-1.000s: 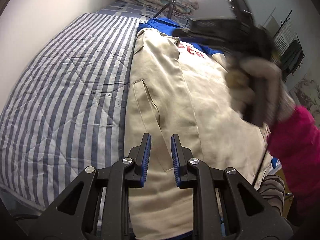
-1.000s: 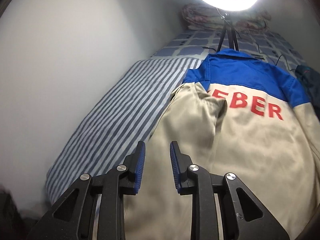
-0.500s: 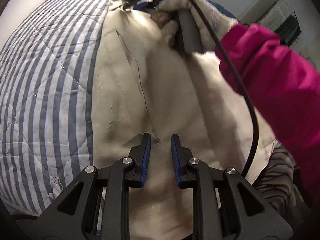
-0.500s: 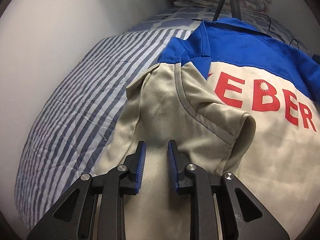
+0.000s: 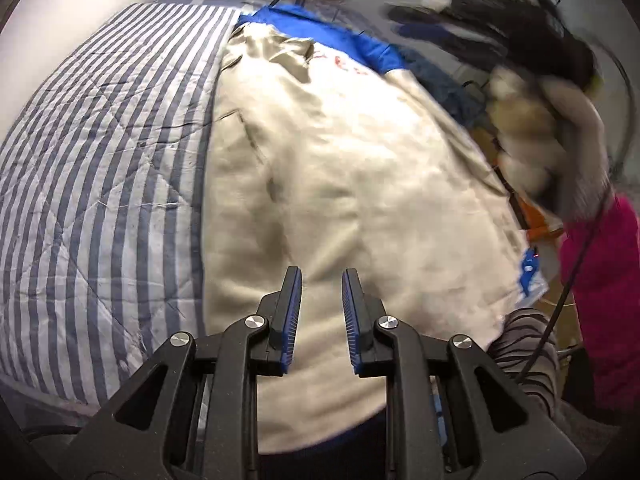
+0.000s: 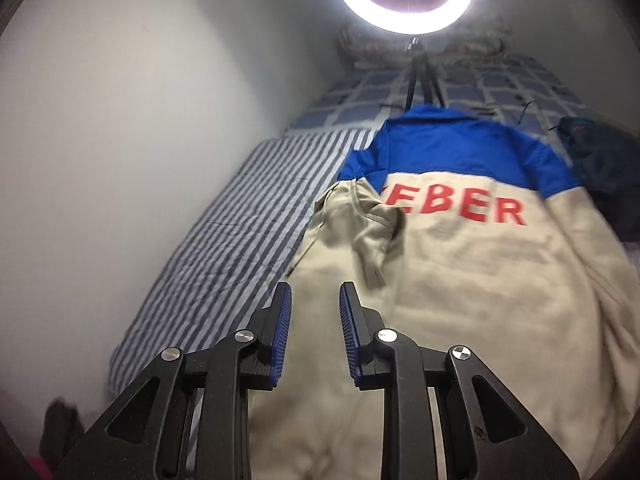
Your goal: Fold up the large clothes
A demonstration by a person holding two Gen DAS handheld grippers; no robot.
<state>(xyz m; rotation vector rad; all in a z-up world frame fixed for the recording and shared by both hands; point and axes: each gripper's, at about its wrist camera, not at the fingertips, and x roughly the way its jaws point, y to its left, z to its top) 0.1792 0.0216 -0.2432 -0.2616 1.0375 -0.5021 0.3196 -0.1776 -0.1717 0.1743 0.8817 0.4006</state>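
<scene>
My left gripper (image 5: 318,312) and right gripper (image 6: 312,320) hover with fingers spread, pinching nothing, above the beige-and-blue work jacket (image 6: 460,280) lying back-up along the striped quilt's (image 5: 100,160) right edge. Its left sleeve (image 6: 372,236) is already folded inward. The cloth looks thick, soft and limp; I judge the right-hand side seam the best hold.

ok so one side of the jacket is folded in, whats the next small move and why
Probably bring the right gripper over to the jacket's still-spread right edge and pinch it. Both grippers are open and empty, with the left gripper hovering over the hem, and only the left side lies folded across the red lettering.
</scene>
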